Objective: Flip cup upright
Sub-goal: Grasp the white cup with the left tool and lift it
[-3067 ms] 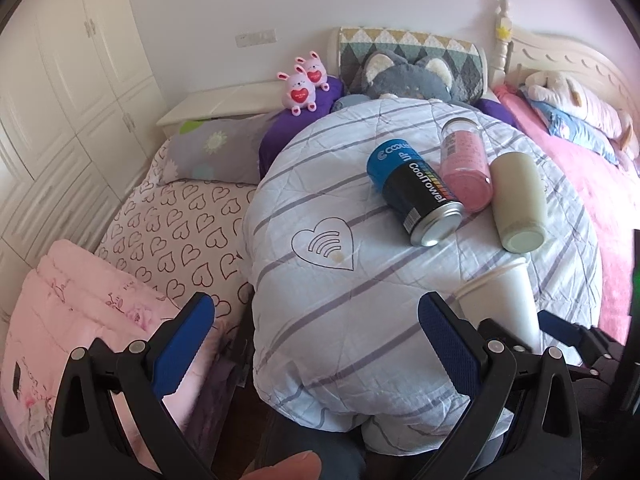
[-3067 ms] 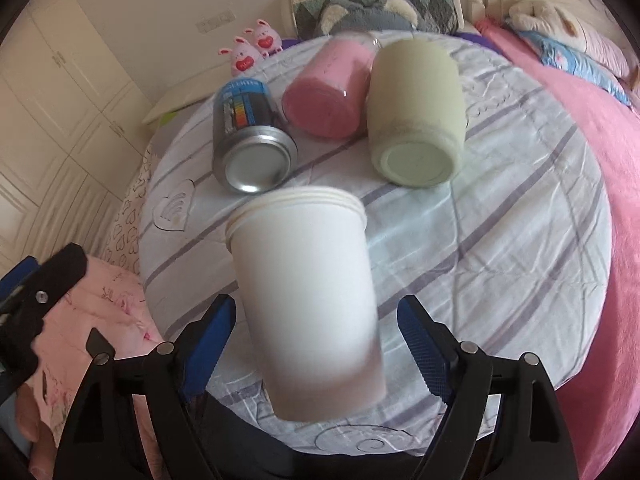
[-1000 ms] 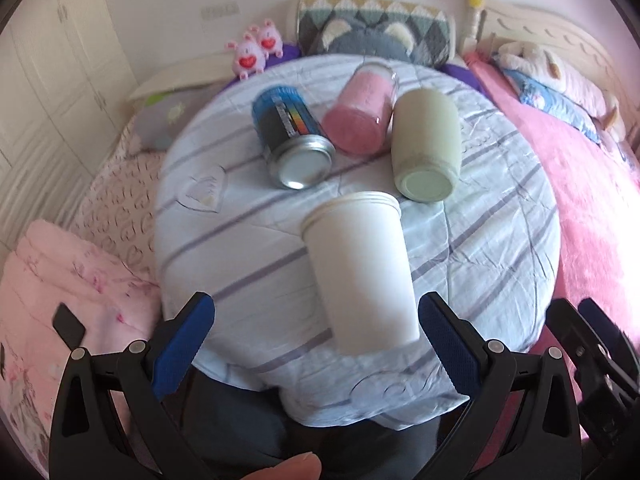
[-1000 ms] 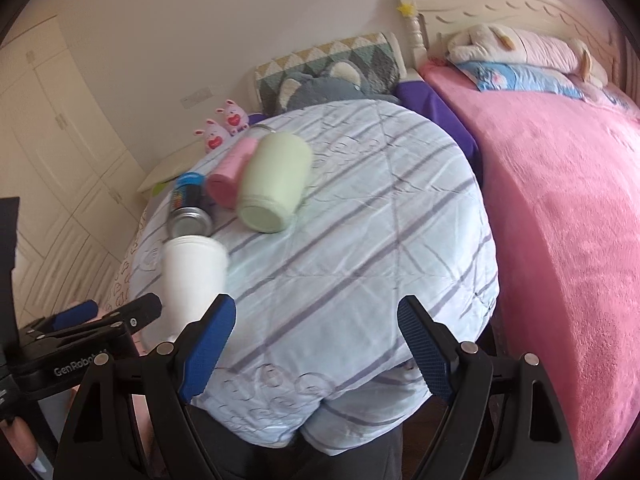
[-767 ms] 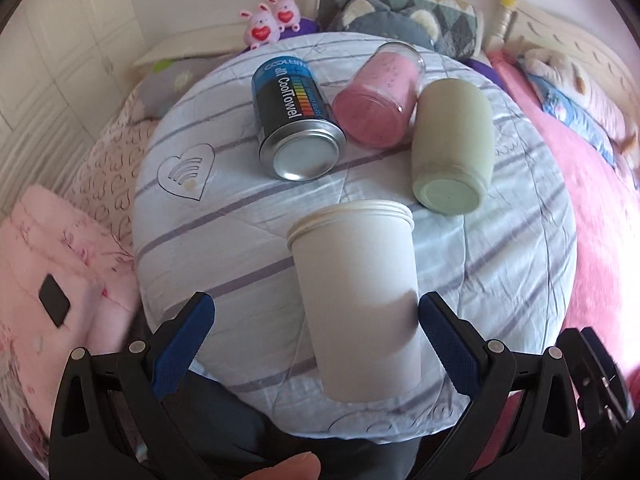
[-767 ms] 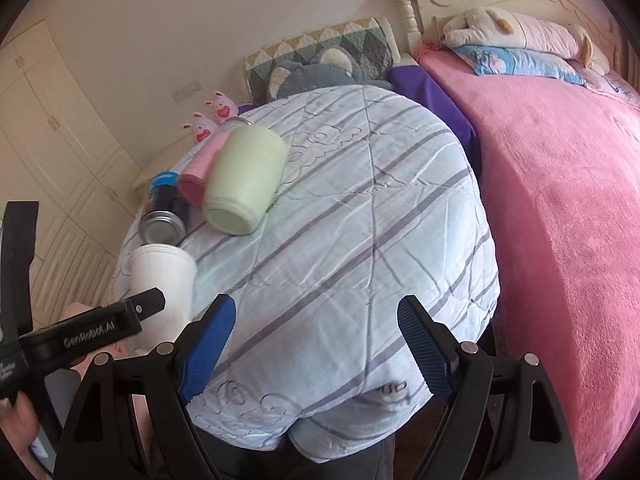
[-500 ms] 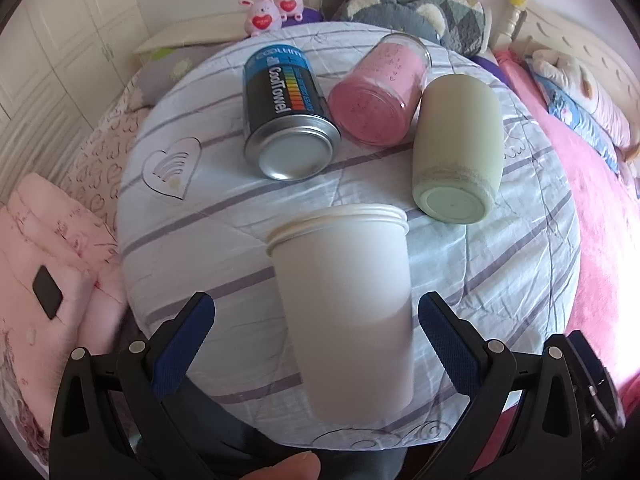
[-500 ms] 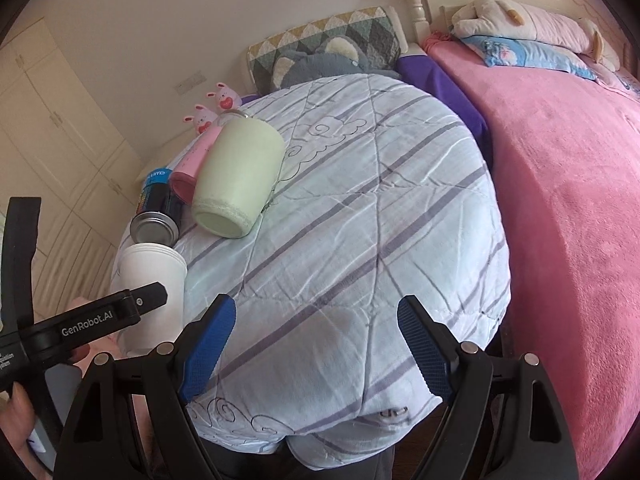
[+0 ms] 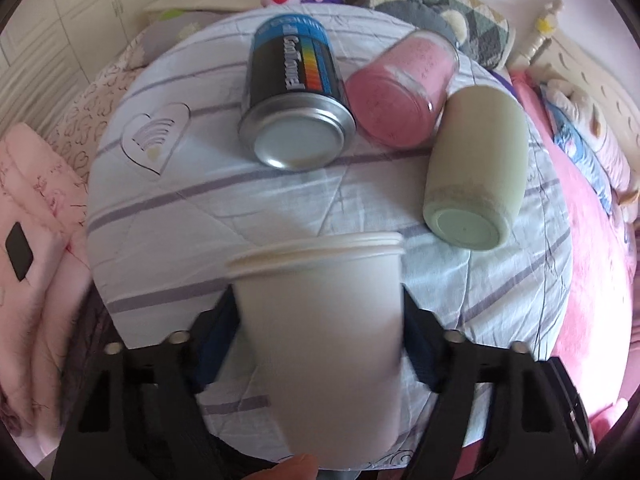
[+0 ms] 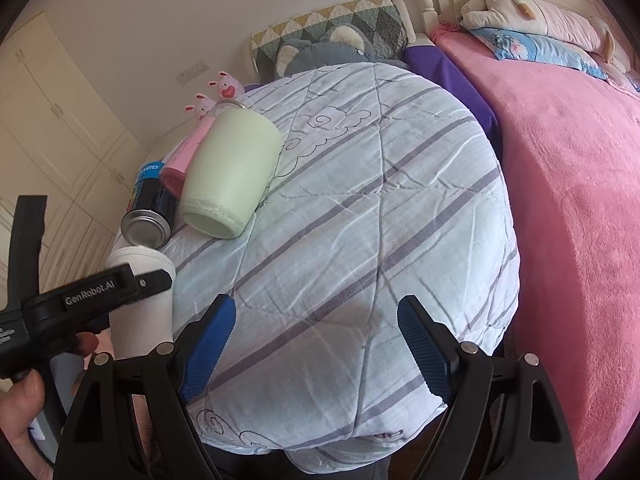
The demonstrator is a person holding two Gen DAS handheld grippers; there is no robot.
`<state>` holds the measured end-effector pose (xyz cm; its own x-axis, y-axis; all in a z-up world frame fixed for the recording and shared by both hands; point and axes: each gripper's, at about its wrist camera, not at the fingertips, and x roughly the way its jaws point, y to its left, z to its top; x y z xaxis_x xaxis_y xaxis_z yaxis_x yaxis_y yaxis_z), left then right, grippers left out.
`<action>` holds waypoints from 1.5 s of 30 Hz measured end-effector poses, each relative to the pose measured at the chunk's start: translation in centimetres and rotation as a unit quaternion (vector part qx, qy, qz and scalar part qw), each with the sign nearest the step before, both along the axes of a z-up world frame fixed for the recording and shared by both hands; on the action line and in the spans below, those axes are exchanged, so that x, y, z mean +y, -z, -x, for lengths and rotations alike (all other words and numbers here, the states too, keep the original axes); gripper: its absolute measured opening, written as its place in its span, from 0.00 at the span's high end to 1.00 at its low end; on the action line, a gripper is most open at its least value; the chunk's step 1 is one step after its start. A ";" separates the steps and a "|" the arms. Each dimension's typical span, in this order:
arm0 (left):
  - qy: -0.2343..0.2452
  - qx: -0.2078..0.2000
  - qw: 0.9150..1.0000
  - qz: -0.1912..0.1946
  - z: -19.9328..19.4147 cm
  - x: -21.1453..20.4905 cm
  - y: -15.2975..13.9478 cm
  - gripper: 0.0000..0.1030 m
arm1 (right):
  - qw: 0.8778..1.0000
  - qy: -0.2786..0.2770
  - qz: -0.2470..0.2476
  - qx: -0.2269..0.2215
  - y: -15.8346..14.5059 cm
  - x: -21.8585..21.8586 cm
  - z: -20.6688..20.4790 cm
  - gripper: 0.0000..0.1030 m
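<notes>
A white paper cup (image 9: 324,336) lies on its side on the striped quilted round surface (image 9: 208,216), rim pointing away from me. My left gripper (image 9: 320,312) has its blue pads pressed against both sides of the cup. The cup also shows in the right wrist view (image 10: 142,304) at the far left, with the left gripper's black finger across it. My right gripper (image 10: 316,340) is open and empty over the near edge of the quilt (image 10: 360,208), to the right of the cup.
A blue and black can (image 9: 296,100), a pink jar (image 9: 400,92) and a pale green tumbler (image 9: 476,172) lie on their sides beyond the cup. A pink bedspread (image 10: 572,160) runs along the right. Pillows and plush toys sit behind.
My left gripper has moved forward over the cup and closed its jaws on it. My right gripper has drawn away to the right and stays open.
</notes>
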<state>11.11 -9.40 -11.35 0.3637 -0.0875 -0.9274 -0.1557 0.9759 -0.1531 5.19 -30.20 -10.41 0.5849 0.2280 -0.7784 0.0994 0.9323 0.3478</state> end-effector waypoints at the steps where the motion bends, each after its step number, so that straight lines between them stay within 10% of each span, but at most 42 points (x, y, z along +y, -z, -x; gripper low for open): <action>1: 0.002 -0.002 1.000 0.000 0.1 0.0 0.0 0.32 | 1.000 0.000 0.000 0.000 0.0 0.0 0.0 0.18; 14: 0.057 -0.175 0.980 -0.071 2.5 0.4 -4.5 0.34 | 1.000 0.006 -0.001 -0.003 -0.5 0.8 0.7 0.18; 22: 0.095 -0.182 0.976 -0.071 2.9 -0.4 -3.3 0.34 | 1.000 0.012 0.009 -0.006 -1.1 1.9 2.0 0.18; 30: 0.116 -0.268 0.953 -0.081 5.8 -0.6 -5.9 0.34 | 1.000 0.022 0.018 -0.014 -2.2 2.3 2.9 0.18; 34: 0.129 -0.313 0.934 -0.114 6.4 -1.2 -4.3 0.34 | 0.999 0.023 0.022 -0.015 -2.4 2.7 3.5 0.18; 45: 0.136 -0.353 0.919 -0.109 7.2 -0.8 -1.2 0.34 | 0.999 0.026 0.038 -0.017 -3.2 3.9 6.0 0.18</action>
